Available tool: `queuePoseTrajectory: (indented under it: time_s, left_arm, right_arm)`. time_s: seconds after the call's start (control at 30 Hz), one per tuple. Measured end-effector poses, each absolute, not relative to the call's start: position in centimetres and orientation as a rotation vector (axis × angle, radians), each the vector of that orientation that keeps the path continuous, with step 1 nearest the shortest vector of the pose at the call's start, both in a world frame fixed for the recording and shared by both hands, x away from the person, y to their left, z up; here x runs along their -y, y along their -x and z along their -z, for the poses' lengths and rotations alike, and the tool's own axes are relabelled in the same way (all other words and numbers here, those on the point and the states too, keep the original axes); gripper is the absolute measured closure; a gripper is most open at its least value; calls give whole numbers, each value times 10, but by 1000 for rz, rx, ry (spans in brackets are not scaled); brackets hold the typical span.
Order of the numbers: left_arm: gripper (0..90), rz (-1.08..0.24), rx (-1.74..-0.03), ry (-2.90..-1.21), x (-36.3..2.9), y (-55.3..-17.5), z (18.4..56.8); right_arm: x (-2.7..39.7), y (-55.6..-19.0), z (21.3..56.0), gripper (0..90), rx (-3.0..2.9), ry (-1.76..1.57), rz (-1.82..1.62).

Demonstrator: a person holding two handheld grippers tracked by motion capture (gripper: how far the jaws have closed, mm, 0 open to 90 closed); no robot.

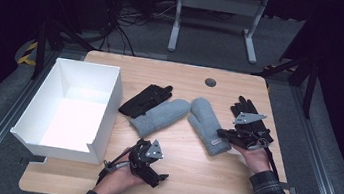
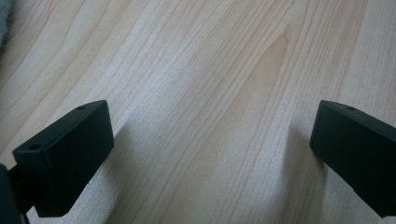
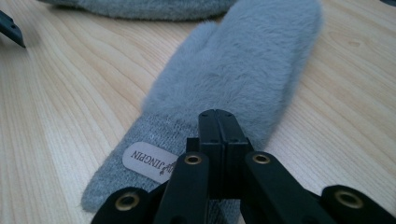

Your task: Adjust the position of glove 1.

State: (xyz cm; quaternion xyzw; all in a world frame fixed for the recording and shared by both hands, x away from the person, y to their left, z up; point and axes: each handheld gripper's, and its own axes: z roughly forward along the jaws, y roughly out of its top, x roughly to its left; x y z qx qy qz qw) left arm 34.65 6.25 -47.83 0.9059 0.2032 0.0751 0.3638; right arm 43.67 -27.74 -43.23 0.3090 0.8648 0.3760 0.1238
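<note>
White box (image 1: 75, 109): We see it on the left side of the desk (image 1: 189, 180). It is open on top, with nothing in it that we can see. One corner hangs over the desk edge.

Left gripper (image 1: 150, 167): We see it near the front of the desk, just right of the box. A hand holds it. In the left gripper view its two black jaws stand far apart over bare wood, with nothing between them. It is let go, holding nothing.

Left black glove (image 1: 145, 99): It lies flat near the middle of the desk. The left grey mitten (image 1: 160, 116) lies just beside it and touches it.

Left grey mitten: It is fluffy and lies slanted, with its tip pointing up to the right, close to the other mitten.

Right grey mitten (image 3: 243, 79): It lies right of the middle of the desk, slanted the other way. Its knitted cuff, with a small white label (image 3: 149, 161), points at the right gripper.

Right gripper (image 1: 225, 133): We see it at the cuff of the right grey mitten. In the right gripper view its jaws are pressed tight together, right on top of the cuff. We cannot tell if any cloth is pinched between them.

Right black glove (image 1: 245, 106): It lies at the far right, partly under the right gripper and hand.
</note>
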Motion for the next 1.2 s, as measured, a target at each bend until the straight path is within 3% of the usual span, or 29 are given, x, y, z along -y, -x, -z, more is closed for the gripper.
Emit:
queuePoseTrajectory:
  time_s: [1.2]
  left_arm:
    - [1, -190, -529, -2329, -63, -346, 478]
  right_arm:
    - [287, -402, 437, 900, -2606, -877, -1026]
